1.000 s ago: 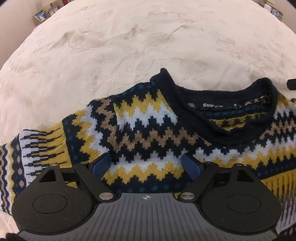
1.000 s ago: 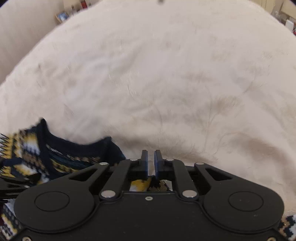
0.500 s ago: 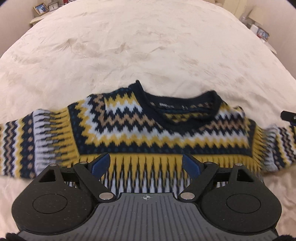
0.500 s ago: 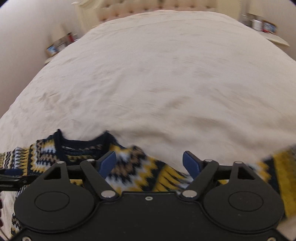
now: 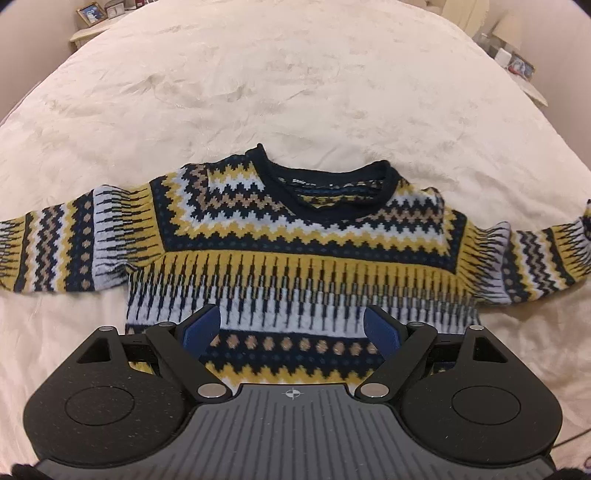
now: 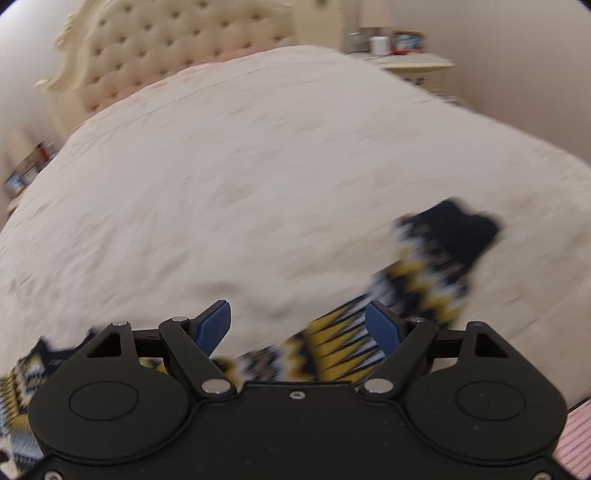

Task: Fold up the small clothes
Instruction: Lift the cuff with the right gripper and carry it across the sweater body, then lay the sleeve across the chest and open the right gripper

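Note:
A small knitted sweater (image 5: 295, 240) in navy, yellow, white and tan zigzags lies flat, front up, on the cream bedspread (image 5: 295, 92), collar away from me and both sleeves spread sideways. My left gripper (image 5: 291, 328) is open and empty, held above the sweater's lower body. My right gripper (image 6: 299, 326) is open and empty above the sweater's right sleeve (image 6: 417, 288), whose navy cuff (image 6: 461, 229) lies beyond the right finger. The right wrist view is motion-blurred.
A tufted cream headboard (image 6: 166, 55) stands at the far end of the bed. Nightstands with picture frames and small items stand at both sides (image 5: 94, 22) (image 6: 402, 51). The bedspread stretches wide beyond the sweater.
My right gripper has opened and let go of the sweater, then swung right toward the sleeve. My left gripper has pulled back, so the whole sweater shows, lying flat.

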`<state>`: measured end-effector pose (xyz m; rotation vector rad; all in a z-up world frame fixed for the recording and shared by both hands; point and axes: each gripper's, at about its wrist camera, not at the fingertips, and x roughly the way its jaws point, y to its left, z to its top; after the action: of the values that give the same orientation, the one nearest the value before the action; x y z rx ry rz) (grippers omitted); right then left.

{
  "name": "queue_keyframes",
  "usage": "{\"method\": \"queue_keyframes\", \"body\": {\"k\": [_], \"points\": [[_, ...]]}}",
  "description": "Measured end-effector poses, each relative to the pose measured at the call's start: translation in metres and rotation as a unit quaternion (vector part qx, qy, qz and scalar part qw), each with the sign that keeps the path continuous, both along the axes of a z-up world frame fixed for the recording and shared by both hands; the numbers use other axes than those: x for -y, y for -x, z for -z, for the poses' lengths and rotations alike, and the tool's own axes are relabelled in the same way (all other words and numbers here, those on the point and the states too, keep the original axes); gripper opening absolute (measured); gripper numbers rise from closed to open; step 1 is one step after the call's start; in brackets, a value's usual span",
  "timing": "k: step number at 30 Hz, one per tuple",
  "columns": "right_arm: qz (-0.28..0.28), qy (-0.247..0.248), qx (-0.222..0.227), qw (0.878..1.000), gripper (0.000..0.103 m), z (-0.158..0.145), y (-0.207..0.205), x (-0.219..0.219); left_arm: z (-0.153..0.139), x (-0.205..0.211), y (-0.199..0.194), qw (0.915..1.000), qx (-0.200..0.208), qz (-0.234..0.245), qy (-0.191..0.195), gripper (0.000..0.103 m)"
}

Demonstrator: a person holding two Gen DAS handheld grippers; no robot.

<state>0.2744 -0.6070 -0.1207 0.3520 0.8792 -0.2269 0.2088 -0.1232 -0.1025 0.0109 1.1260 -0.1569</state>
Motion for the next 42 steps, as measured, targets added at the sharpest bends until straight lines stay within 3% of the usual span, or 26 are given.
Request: {"method": "queue_keyframes", "body": {"k": [4,9,16,19,20,21,27,35,38,42], "points": [[0.039,0.006,-0.006,0.999,0.082,0.002,-0.005,0.045,-0.01,0.006,0.007,0.9999,0.007,-0.009,0.002,0.085],[0.085,-0.023,-0.029,0.996,0.079,0.016,-0.015,0.097,-0.016,0.012,0.016,0.9998,0.008,-0.016,-0.002,0.084],[0.104,-0.055,-0.066,0.991,0.074,0.051,-0.028,0.107,-0.023,0.014,0.028,0.9994,0.009,-0.024,-0.021,0.084],[0.108,-0.059,-0.054,0.991,0.045,0.052,-0.025,0.105,-0.025,0.015,0.032,0.9993,0.009,-0.025,-0.027,0.084],[0.107,-0.067,-0.044,0.991,0.022,0.05,-0.022,0.105,-0.025,0.016,0.033,0.9993,0.009,-0.025,-0.028,0.084],[0.103,-0.082,-0.034,0.991,0.014,0.045,-0.018,0.107,-0.026,0.017,0.034,0.9993,0.009,-0.024,-0.028,0.084],[0.068,-0.079,0.036,0.994,0.014,-0.007,0.009,0.101,-0.028,0.027,0.036,0.9995,0.013,-0.012,-0.026,0.084],[0.024,-0.1,0.131,0.986,0.014,-0.068,0.066,0.087,-0.03,0.036,0.042,0.9996,0.017,0.011,-0.021,0.084],[0.022,-0.103,0.13,0.986,0.014,-0.07,0.081,0.076,-0.03,0.034,0.043,0.9996,0.017,0.011,-0.017,0.084],[0.017,-0.076,0.087,0.993,0.014,-0.052,0.078,0.061,-0.031,0.024,0.045,0.9997,0.018,0.009,-0.009,0.084]]}}
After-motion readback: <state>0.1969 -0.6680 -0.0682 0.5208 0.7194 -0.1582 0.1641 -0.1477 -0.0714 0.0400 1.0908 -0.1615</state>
